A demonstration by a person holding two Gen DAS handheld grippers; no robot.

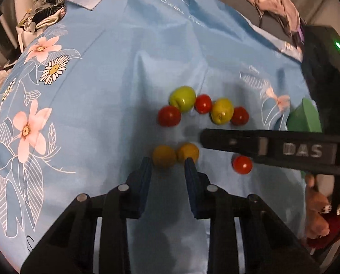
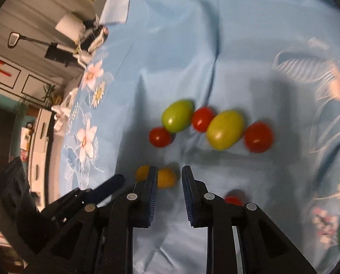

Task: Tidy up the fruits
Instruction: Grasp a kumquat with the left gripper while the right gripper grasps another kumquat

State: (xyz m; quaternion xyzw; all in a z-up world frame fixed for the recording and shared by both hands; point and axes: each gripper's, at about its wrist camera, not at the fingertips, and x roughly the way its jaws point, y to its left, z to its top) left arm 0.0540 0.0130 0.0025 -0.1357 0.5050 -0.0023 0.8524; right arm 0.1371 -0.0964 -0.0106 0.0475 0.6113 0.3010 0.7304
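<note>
My left gripper has its jaws drawn in beside two orange fruits, gripping neither as far as I can see. My right gripper is closed on nothing. Red and green fruits line the blue cloth beyond.

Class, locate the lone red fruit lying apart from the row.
In the left wrist view, the lone red fruit lies on the blue cloth, right of the two orange fruits, under the right gripper's finger.

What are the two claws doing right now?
Left claw: closed; orange fruit at its tips, grip cannot be told.
Right claw: closed, holding nothing.
</note>
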